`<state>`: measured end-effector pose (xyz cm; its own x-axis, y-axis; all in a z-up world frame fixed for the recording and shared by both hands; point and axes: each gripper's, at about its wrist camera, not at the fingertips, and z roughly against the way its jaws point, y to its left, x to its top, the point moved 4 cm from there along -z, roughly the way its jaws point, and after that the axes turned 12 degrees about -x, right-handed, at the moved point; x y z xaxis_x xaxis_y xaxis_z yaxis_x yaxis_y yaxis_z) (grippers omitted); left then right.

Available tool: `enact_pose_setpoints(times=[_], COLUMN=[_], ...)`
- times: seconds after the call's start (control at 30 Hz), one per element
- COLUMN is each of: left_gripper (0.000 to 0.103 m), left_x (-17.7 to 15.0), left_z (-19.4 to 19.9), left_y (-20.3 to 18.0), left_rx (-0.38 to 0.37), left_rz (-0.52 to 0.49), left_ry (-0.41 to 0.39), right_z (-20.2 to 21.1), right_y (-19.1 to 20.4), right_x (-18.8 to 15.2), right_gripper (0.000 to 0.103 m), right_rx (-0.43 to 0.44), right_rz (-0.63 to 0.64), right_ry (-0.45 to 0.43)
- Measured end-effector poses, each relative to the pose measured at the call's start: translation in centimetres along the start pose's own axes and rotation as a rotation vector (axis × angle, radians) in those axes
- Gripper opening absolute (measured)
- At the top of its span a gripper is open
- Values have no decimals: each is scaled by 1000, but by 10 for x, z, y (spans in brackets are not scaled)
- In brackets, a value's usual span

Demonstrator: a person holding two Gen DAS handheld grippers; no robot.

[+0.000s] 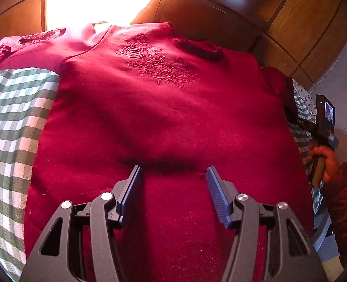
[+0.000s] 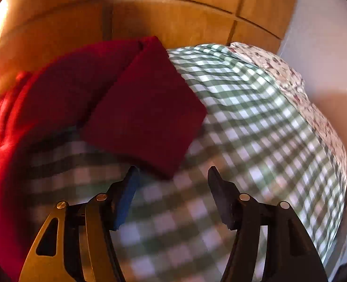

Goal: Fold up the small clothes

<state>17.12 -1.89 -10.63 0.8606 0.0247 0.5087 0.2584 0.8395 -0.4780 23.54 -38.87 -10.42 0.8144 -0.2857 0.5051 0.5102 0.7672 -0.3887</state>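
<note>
A dark red sweater [image 1: 154,108] with embroidered roses on the chest lies flat, front up, on a green-and-white checked bed cover [image 1: 11,117]. My left gripper [image 1: 174,172] hovers over its lower body, open, with only cloth beneath and nothing between the pads. In the right wrist view the sweater's sleeve [image 2: 145,117] lies out across the checked cover [image 2: 255,122], the body [image 2: 56,89] to its left. My right gripper [image 2: 173,174] is open just short of the sleeve's cuff end, not touching it. The other gripper's body and the hand holding it [image 1: 326,155] show at the far right.
Wooden wardrobe doors [image 2: 173,14] stand behind the bed. A floral sheet [image 2: 291,77] edges the far right side of the bed, with a pale wall [image 2: 326,35] beyond. Strong glare from a bright light [image 1: 98,2] washes out the far left.
</note>
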Motion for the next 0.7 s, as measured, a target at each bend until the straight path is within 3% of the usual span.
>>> enact_pose_setpoints(times=[0.03,0.07,0.13,0.2,0.33,0.5,0.6,0.7], left_gripper=[57,58,58,58,58,58,58,58], left_x=[1,1,0,0,0,3,3,2], left_z=[-2,-2,-4,-3,-1,4,3,2], left_y=[0,0,-2,-1,0,3,2,0], left_rx=[0,-2,-6,-9,-29,-67,-62,-44], left_rz=[1,2,-4,-6,3,37,37,20], left_ry=[-1,-2,-2,-3,-2,3,2,7], right_z=[-5,-6,1,17,69,104,89,47], right_y=[1,0,-12,-33,-98,-183,-216,-238], right_x=[4,8,19,28,37,34,24,5], right_gripper=[42,12,10,10,10,10,10,9], right_rx=[22,39,31,85,166,218,133,8], right_rz=[9,13,-2,-56,-164,-352,-399,-424], right_ry=[11,10,-4,-36,-100,-103,-67,11])
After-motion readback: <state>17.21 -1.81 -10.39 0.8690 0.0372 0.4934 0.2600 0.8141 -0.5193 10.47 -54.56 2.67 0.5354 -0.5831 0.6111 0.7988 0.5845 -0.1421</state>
